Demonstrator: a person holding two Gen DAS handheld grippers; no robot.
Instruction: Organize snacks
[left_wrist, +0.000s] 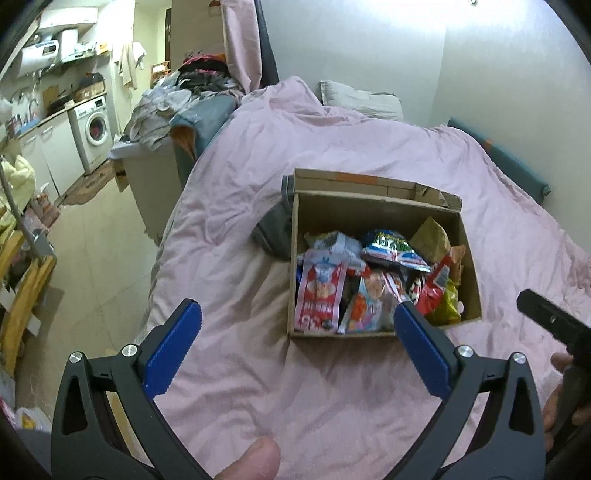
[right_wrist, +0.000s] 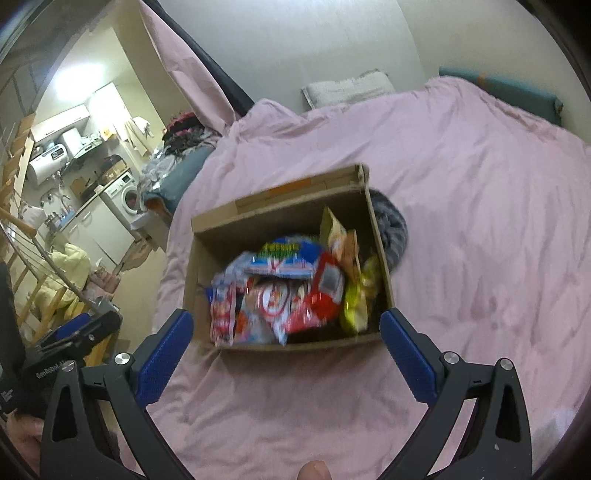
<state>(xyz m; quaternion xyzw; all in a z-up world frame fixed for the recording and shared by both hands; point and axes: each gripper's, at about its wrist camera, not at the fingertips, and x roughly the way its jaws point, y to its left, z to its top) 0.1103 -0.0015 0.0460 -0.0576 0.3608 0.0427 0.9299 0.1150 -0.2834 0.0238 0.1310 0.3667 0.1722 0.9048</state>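
Observation:
An open cardboard box (left_wrist: 376, 212) sits on a pink bedspread (left_wrist: 236, 236) and holds several snack packets (left_wrist: 373, 280): pink-and-white, red, yellow and blue-and-white ones. My left gripper (left_wrist: 297, 314) is open and empty, held above the bed just in front of the box. In the right wrist view the box (right_wrist: 212, 236) and its snack packets (right_wrist: 291, 291) lie straight ahead, slightly blurred. My right gripper (right_wrist: 286, 325) is open and empty, just short of the box's near wall. The right gripper's body shows in the left wrist view (left_wrist: 546, 317).
A dark grey cloth (left_wrist: 275, 230) lies against the box's left side. A pillow (left_wrist: 360, 98) and a teal cushion (left_wrist: 498, 155) lie at the bed's far edge. A laundry pile (left_wrist: 184, 99), a washing machine (left_wrist: 94, 131) and floor (left_wrist: 96, 251) are left of the bed.

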